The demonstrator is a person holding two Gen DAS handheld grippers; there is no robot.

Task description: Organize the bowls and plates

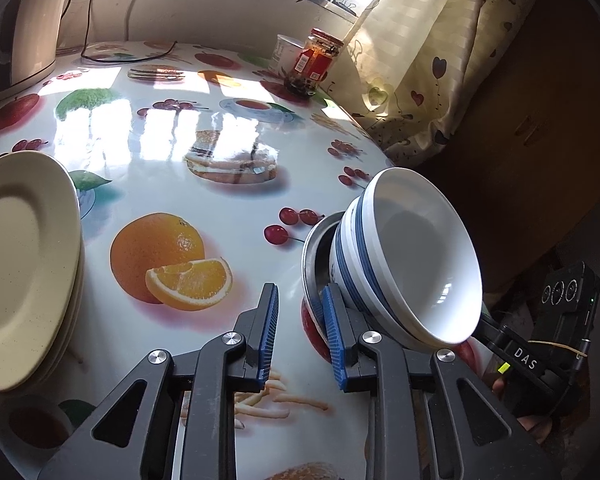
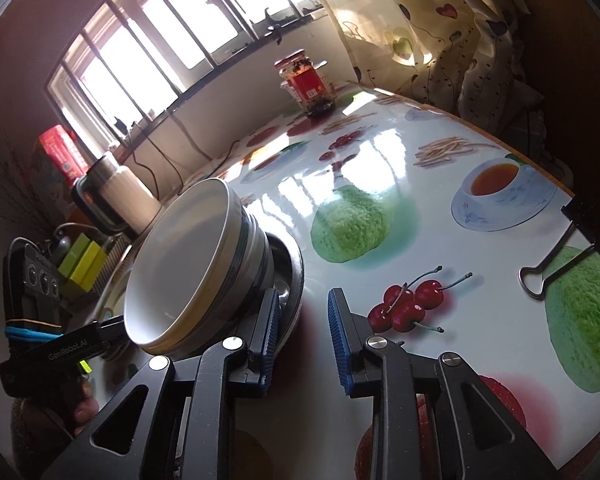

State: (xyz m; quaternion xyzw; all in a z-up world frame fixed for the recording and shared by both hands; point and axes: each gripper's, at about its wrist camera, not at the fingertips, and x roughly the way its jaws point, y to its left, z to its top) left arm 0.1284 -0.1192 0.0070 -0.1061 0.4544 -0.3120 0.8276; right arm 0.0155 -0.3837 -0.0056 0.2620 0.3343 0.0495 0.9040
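A stack of white bowls with blue bands [image 1: 404,264] sits nested in a metal dish [image 1: 314,256] on the fruit-print table. It stands just right of my left gripper [image 1: 300,328], which is open, its right finger beside the dish. In the right wrist view the same bowls [image 2: 196,272] and metal dish [image 2: 294,276] stand left of my right gripper [image 2: 304,332], which is open, its left finger close against the dish. A stack of cream plates [image 1: 24,268] stands at the left.
A red-labelled jar [image 1: 316,62] and a white tub [image 1: 288,54] stand at the table's far side near the curtain [image 1: 440,52]. A kettle [image 1: 32,28] and cables are far left. A binder clip [image 2: 560,264] lies at the right edge.
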